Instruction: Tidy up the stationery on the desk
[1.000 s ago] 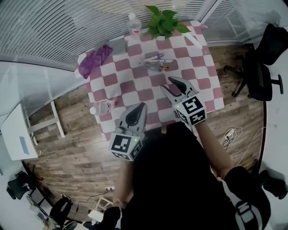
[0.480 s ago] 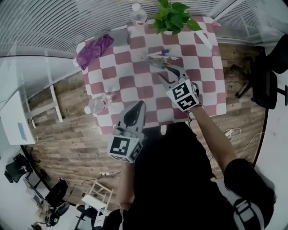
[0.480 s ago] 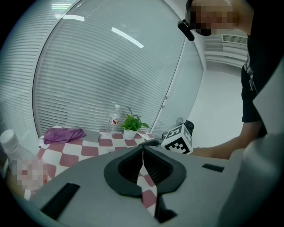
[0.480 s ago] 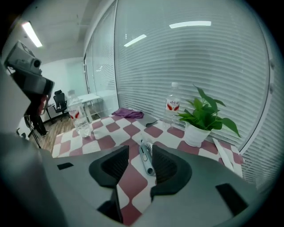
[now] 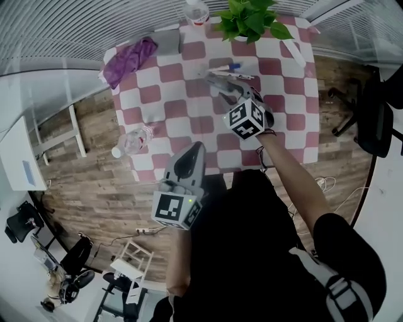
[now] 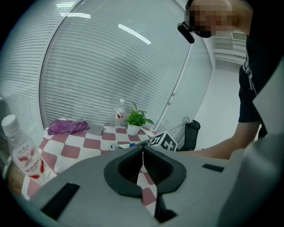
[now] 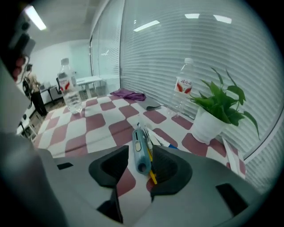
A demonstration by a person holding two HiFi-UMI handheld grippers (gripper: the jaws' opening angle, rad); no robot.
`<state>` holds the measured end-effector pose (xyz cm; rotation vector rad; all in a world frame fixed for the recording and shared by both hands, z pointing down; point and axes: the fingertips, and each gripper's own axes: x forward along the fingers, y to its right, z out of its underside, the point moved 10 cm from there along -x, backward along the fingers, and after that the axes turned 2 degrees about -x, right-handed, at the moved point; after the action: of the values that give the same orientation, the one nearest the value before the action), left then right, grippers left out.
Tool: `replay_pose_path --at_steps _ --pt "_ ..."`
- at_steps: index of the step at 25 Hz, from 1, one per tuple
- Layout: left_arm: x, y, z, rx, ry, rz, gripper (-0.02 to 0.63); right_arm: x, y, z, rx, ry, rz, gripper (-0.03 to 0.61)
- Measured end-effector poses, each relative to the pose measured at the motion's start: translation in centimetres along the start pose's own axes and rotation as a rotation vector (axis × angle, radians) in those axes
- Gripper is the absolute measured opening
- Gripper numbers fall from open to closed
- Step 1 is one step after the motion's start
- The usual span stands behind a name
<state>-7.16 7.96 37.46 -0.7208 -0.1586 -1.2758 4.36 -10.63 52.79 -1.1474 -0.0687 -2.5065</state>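
A loose cluster of stationery lies on the checkered table (image 5: pixel 189 100) near the plant: a blue-grey utility knife (image 7: pixel 138 141), a yellow pencil (image 7: pixel 152 176) beside it, and pens (image 5: pixel 230 66) with a blue cap beyond. My right gripper (image 7: pixel 142 155) is open, its jaws low over the cloth on either side of the knife, with a gap showing at the left jaw. From the head view the right gripper (image 5: pixel 223 89) covers the near end of the cluster. My left gripper (image 5: pixel 198 147) hangs shut and empty over the table's near edge; its jaws meet in the left gripper view (image 6: pixel 143 153).
A potted plant (image 5: pixel 249 17) and an upright water bottle (image 5: pixel 197 9) stand at the far edge. A purple cloth (image 5: pixel 129 58) and a grey pad (image 5: pixel 167 43) lie far left. A second bottle (image 5: pixel 132 141) sits at the left edge. An office chair (image 5: pixel 378 119) stands to the right.
My right gripper has reached forward across the table to the stationery, and its jaws now straddle the utility knife. The left gripper has stayed shut near the front edge.
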Motion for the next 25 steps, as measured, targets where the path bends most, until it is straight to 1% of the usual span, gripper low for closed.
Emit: replay_pose_path --at_steps 2,4,8,9,10,16,19,25 --pt "0.1 0.2 0.2 -0.003 -0.003 -0.005 0.034 0.8 -0.2 0.4 -0.072 -0.034 0.011 0.183" --pt "0.0 0.3 0.3 -0.009 -0.007 -0.013 0.034 1.6 -0.2 0.9 -0.109 -0.058 0.005 0.183" --pt "-0.5 0.0 0.6 -0.022 -0.011 -0.036 0.034 2.7 -0.3 1.3 -0.100 -0.079 -0.008 0.182" --pt "-0.6 -0.1 0.6 -0.025 -0.010 -0.043 0.034 2.8 -0.3 1.3 -0.107 -0.084 -0.004 0.172" --pt "-0.7 -0.1 0.6 -0.027 -0.006 -0.048 0.034 2.9 -0.2 1.3 -0.119 -0.089 0.001 0.155" --pt "-1.5 -0.4 0.9 -0.045 0.012 -0.074 0.034 3.0 -0.2 1.4 -0.189 -0.094 0.007 0.148" --pt "-1.9 -0.7 1.1 -0.046 0.021 -0.073 0.034 3.1 -0.4 1.3 -0.211 -0.105 0.008 0.143" --pt "-2.9 -1.1 1.1 -0.032 0.027 -0.051 0.034 2.3 -1.3 1.0 -0.192 -0.125 0.020 0.142"
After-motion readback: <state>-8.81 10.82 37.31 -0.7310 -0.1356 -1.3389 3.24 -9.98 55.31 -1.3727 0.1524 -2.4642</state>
